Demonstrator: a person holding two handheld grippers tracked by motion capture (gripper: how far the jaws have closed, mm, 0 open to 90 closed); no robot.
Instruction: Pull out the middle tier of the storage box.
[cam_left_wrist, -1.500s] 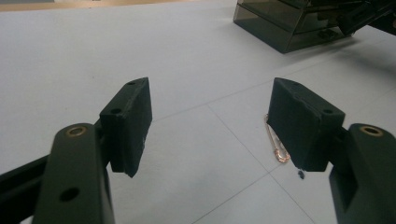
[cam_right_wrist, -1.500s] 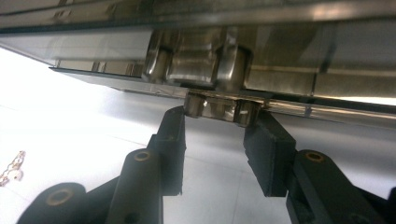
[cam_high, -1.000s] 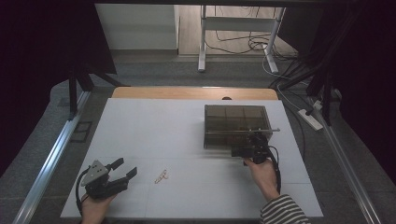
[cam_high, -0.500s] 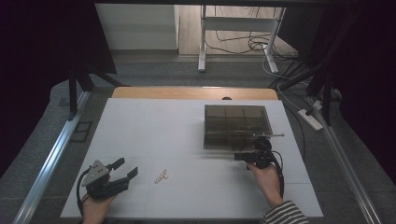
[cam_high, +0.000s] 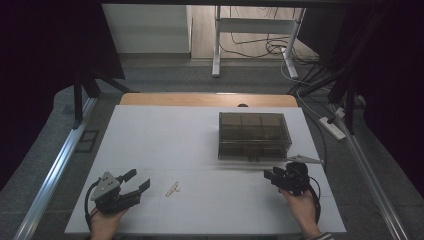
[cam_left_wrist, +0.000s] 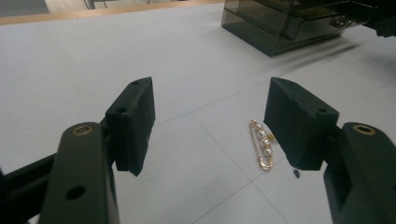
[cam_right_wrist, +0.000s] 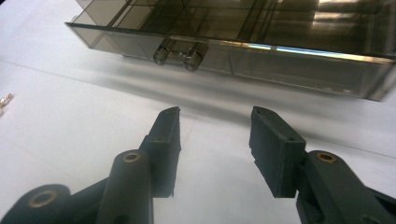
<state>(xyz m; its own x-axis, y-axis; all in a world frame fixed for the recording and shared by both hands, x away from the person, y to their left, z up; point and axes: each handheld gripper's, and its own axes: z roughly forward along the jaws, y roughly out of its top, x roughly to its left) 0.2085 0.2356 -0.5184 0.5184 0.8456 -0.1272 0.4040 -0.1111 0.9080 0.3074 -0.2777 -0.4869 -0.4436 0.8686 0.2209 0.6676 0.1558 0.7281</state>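
On the white tabletop (cam_high: 200, 135), toward its far right part, stands a smoky translucent box (cam_high: 253, 136) with inner compartments; the right gripper view shows a drawer front along its near side bearing a small clear double-knob handle (cam_right_wrist: 180, 52). Just in front of the box's near right corner, the right gripper (cam_high: 272, 176) is held by the person's right hand (cam_high: 302, 202), its fingers (cam_right_wrist: 276, 149) spread apart with nothing between them, pointing toward the box's drawer and not touching it. At the near left of the tabletop, the left gripper (cam_high: 135, 181) sits in the person's left hand (cam_high: 106, 222), with a grey three-cornered plate (cam_high: 106, 180) on top. Its fingers (cam_left_wrist: 133, 122) are also released and wide apart, grasping nothing. A small gold pin set with a row of pearl-like beads (cam_left_wrist: 261, 144) lies flat on the tabletop just ahead of the left gripper, near the inner side of its right-hand finger in the left gripper view and apart from both fingers. From the high view the pin lies between the two grippers, nearer the left one, and well apart from the box.
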